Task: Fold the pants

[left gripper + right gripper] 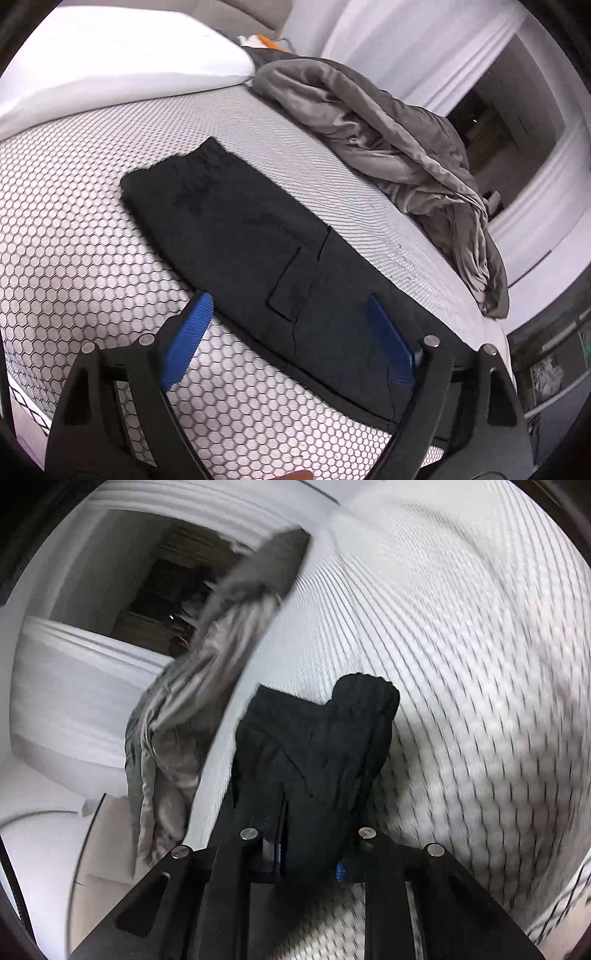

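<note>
Black pants (240,229) lie folded lengthwise in a long strip on the honeycomb-patterned mattress (74,240), waistband at the far end and a patch pocket facing up. My left gripper (291,332) hovers over the near part of the strip, open wide. One blue pad (188,339) is over the mattress and the other is over the cloth; nothing is pinched between them. In the right wrist view my right gripper (310,849) is shut on a bunched end of the pants (317,738), which stands up off the mattress (461,664) ahead of the fingers.
A crumpled grey blanket (388,140) lies along the bed's far right edge and hangs over it (207,686). A white pillow (110,62) sits at the head of the bed. Beyond the edge are white walls and a dark doorway (491,122).
</note>
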Tool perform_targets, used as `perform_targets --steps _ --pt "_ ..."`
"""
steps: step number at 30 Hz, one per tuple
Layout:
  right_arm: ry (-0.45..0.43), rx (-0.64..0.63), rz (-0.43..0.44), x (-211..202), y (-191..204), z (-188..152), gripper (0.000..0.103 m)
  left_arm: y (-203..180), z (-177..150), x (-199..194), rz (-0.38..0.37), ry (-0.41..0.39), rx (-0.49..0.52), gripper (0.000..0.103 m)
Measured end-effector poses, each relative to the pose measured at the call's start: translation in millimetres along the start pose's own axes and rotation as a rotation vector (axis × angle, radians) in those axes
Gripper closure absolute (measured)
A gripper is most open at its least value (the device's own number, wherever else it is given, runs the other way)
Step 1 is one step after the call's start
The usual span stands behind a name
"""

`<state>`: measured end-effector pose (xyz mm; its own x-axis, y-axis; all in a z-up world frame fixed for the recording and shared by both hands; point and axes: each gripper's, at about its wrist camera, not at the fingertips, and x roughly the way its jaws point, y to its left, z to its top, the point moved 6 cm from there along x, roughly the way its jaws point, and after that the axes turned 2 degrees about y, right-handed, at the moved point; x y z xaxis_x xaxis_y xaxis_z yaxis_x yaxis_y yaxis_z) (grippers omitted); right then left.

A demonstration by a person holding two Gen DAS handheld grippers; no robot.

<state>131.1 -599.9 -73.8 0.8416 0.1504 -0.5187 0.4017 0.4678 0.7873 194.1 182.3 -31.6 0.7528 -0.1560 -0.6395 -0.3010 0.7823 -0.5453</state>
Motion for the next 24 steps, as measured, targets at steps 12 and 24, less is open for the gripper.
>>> perform_targets --steps 12,24 --pt "0.074 0.155 0.058 -6.5 -31.4 0.1 0.056 -91.1 -34.0 1.4 -0.087 0.058 0.266 0.001" --pt "-0.023 0.02 -0.031 12.0 -11.3 11.3 0.085 -207.5 -132.1 70.1 -0.119 0.256 0.555 0.001"
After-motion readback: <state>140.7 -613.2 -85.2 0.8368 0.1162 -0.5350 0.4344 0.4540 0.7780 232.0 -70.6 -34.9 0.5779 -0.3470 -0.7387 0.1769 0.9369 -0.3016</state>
